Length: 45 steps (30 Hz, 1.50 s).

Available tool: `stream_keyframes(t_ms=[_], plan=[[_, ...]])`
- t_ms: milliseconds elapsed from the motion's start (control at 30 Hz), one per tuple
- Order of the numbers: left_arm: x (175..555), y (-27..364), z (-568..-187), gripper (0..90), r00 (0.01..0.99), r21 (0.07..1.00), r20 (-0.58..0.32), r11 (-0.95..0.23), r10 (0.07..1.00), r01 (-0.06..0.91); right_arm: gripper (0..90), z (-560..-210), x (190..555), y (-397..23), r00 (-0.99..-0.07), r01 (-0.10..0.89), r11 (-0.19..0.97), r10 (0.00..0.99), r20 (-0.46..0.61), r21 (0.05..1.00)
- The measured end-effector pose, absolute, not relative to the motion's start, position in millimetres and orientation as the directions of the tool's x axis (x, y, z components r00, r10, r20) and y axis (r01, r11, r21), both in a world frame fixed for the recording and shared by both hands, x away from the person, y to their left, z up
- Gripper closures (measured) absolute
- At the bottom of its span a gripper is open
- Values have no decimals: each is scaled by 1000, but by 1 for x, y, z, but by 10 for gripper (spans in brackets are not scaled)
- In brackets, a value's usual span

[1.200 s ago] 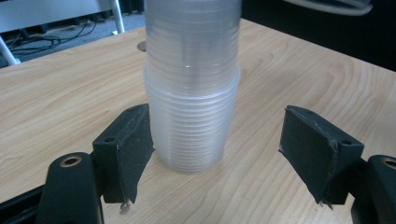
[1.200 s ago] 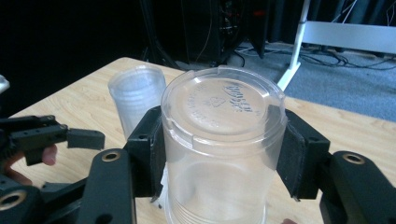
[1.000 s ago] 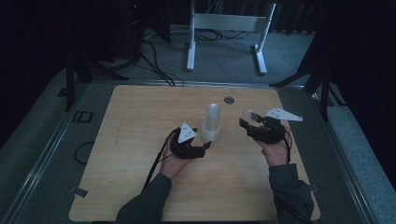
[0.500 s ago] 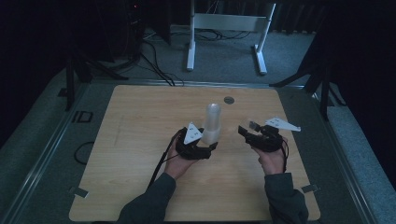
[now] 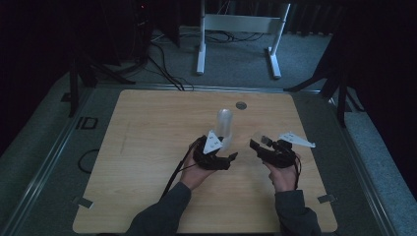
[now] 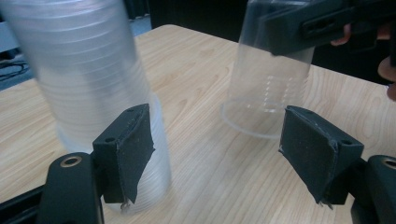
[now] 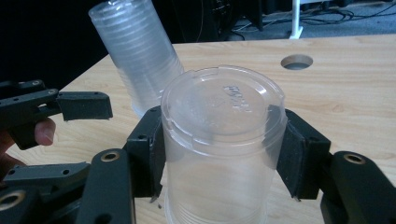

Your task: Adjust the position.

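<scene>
- Right gripper view: right gripper (image 7: 219, 154) clamps one upside-down cup (image 7: 223, 140), lifted clear of the stack (image 7: 137, 60), probably for separating.
- Left gripper (image 6: 224, 154) gapes wide just beside the stack, perhaps steadying it.

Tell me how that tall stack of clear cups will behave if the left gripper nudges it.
The stack of clear cups stands tall on a narrow base and already leans, so it would probably tip. Thin plastic suggests it is light and slides easily on the smooth table.

Left gripper (image 5: 230, 156): my jaws spread wide, just beside the tall stack of clear plastic cups (image 5: 224, 125).
Right gripper (image 5: 256, 144): my jaws clamped on a single clear plastic cup (image 7: 223, 140), right of that stack.
</scene>
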<state>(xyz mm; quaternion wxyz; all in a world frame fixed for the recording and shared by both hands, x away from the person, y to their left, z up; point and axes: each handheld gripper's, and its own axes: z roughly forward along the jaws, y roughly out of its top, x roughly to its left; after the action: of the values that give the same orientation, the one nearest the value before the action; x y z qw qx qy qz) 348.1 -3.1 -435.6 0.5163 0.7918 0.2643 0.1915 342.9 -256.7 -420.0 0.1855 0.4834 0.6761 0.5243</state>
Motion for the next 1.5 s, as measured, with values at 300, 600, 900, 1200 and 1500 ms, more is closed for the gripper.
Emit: stream_keyframes(t_ms=[300,600,900,1200,1500], plan=[[350,-12,-433,269,806,914,24,-339,592,222,413,-429,340,-253,-458,474,-37,843,283,880],[353,-22,-431,330,831,906,9,-357,556,228,413,-433,334,-259,-431,473,-88,845,317,876],[354,-29,-436,330,844,895,-8,-373,536,246,413,-434,332,-265,-416,477,-139,835,362,868],[356,-36,-441,292,846,882,8,-402,532,244,413,-433,331,-267,-417,483,-180,813,406,857],[354,-42,-441,269,856,886,16,-404,516,227,415,-434,331,-266,-423,489,-191,802,423,851]])
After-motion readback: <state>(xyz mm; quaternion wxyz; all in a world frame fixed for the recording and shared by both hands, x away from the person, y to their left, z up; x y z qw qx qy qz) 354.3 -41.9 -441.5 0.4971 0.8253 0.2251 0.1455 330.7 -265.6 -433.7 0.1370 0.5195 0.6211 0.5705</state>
